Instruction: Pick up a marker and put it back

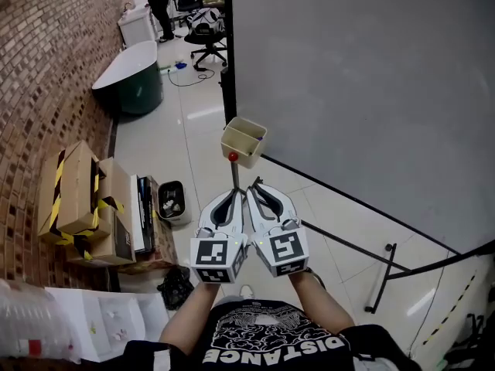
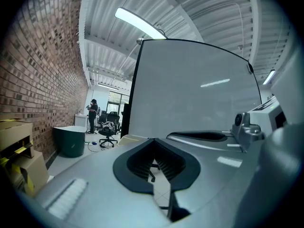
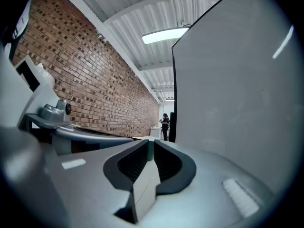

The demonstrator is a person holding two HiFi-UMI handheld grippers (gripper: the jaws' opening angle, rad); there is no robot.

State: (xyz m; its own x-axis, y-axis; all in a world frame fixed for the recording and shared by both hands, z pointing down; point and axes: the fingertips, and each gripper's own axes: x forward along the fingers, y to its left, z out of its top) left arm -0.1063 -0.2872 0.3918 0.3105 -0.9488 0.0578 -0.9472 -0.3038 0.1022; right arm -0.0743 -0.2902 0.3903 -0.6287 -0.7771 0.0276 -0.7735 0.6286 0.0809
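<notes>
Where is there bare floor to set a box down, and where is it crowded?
Bare tiles run between the cardboard boxes and the whiteboard, up to the dark green tub. Crowded: along the brick wall, and around the whiteboard stand's legs.

The brick wall (image 1: 46,68) is rough and matt, the floor tiles (image 1: 193,122) glossy. The whiteboard (image 1: 363,76) is smooth. The cardboard boxes (image 1: 73,184) are dull. The left gripper (image 1: 234,195) and right gripper (image 1: 255,185) have smooth grey plastic shells with ribbed black fingers (image 2: 168,164).
</notes>
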